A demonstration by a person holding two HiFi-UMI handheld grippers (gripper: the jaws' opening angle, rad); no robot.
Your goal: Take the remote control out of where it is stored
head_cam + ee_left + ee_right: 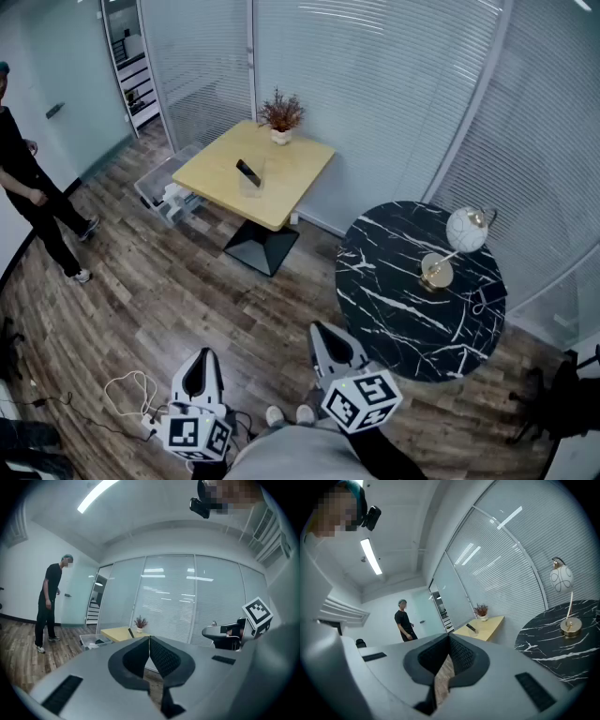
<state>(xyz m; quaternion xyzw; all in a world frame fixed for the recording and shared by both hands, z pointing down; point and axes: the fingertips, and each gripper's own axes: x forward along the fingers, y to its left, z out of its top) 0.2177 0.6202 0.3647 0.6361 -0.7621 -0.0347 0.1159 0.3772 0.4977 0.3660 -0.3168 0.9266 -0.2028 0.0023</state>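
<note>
Stood well apart from the table (291, 178), both tools low over the floor (187, 300). Found the left gripper (149, 639) with jaws pressed together, nothing between them. Found the right gripper (449, 637) likewise closed at the tips and empty, with only floor showing through the gap behind.

Spotted the remote (248, 172) propped at a slant in what looked like a clear holder (251, 186) near the middle of the table, not yet taken out.

Judged the likeliest slip to be dragging or tipping the light holder along with the remote, should the pull stray from the line of its slant. Judged a second risk in the pinch itself: a slim, smooth casing, apt to slide from a shallow grip and drop onto the top or over an edge. Judged closed tips good only for knocking it flat, so needed the jaws opened before arrival. Marked the bin (150, 183) just beside the table's left corner and a loose cable (131, 386) beside the left gripper, either fit to catch a foot on the way in. Marked a person (28, 187) at the room's left side, clear of the table.

Took the top for smooth pale yellow, bare but for a plant (281, 117) at its far edge by the blinds (375, 84). Saw a round table (403, 309), black and marbled, to the right, with a lamp (450, 248) near its far rim.
</note>
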